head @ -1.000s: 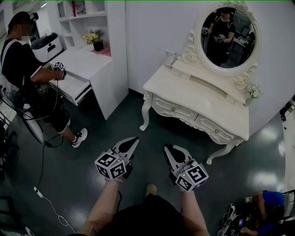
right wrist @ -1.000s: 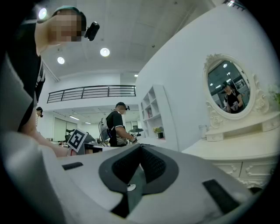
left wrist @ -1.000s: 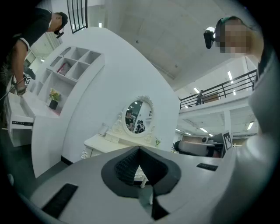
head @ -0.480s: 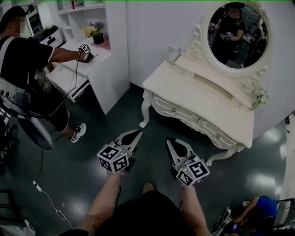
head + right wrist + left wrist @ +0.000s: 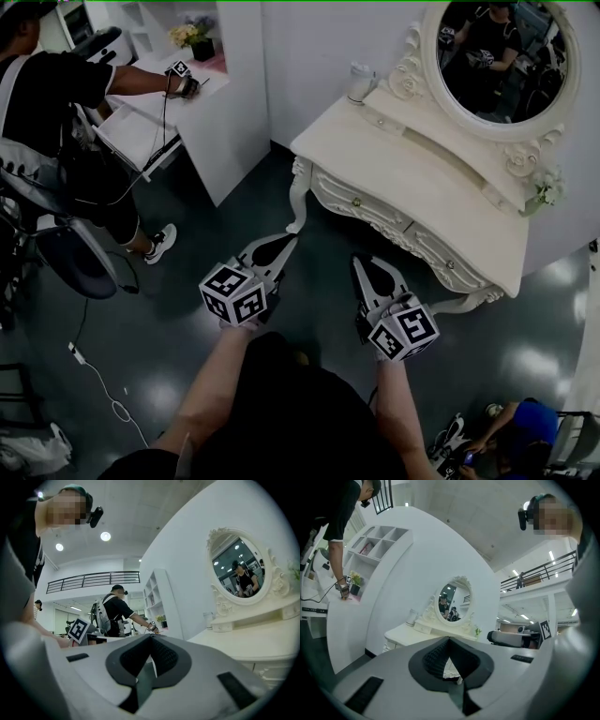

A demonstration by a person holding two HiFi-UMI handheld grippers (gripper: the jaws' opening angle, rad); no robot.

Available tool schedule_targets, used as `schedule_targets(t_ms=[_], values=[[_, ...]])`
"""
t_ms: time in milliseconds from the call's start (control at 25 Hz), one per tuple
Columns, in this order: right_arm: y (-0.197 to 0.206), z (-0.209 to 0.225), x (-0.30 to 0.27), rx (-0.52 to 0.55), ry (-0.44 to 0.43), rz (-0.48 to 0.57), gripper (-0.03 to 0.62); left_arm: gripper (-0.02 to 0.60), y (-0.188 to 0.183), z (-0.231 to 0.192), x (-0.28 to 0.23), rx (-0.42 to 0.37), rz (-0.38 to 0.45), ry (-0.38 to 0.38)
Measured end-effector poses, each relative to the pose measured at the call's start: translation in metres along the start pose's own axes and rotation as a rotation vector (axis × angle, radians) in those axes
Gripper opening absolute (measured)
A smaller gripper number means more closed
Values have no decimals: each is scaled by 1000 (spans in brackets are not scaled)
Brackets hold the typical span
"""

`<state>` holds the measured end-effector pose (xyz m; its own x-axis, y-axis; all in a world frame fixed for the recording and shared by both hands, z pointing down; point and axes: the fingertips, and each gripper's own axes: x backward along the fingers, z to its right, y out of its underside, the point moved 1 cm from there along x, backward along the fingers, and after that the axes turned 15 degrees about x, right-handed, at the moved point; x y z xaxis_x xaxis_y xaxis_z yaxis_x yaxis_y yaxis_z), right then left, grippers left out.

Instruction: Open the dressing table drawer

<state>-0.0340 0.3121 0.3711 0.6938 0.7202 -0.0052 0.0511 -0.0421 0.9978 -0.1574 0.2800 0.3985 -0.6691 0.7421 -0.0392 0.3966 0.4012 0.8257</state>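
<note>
I held both sets of tongs level over the dark floor (image 5: 187,281), short of the dressing table (image 5: 412,178). The left tongs (image 5: 284,245) were pressed together with nothing between the pads, as the left gripper view showed; the right tongs (image 5: 362,266) were likewise pressed together and empty in the right gripper view.

The dressing table lay ahead of both tongs and a little to their right, not yet touched. Its long axis ran aslant across my path, so the far end sat well off beyond the right tongs. Two drawer fronts faced me under the tabletop: the nearer drawer (image 5: 364,208) with its small knob (image 5: 355,201) stood almost straight ahead of the right tongs, and the second drawer (image 5: 452,259) lay out to the right of them. A carved table leg (image 5: 297,202) stood just ahead of the left tongs. I judged the right hand the nearer one to either knob, and it would have to spread its tongs before it could take one; the drawers both looked fully closed, so the task was not yet begun.

As for writing, I could read none; the marker cube (image 5: 234,295) on the left tongs and the one (image 5: 404,332) on the right carried only black-and-white square patterns, and I made out no brand on the table or the oval mirror (image 5: 506,56) above it.
</note>
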Motion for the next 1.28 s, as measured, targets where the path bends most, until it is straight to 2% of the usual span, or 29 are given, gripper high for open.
schedule_targets(t_ms=[400,840,1280], values=[[20,44,3,-55,46,4,3,6,7,-16,-40,8,-26,-9],[23,127,-25,-91,136,-6,3,6,-5,-32,-139,22,-122,68],[26,198,-97,-126,169,-10,4,6,-50,-75,-224,7,-167,111]])
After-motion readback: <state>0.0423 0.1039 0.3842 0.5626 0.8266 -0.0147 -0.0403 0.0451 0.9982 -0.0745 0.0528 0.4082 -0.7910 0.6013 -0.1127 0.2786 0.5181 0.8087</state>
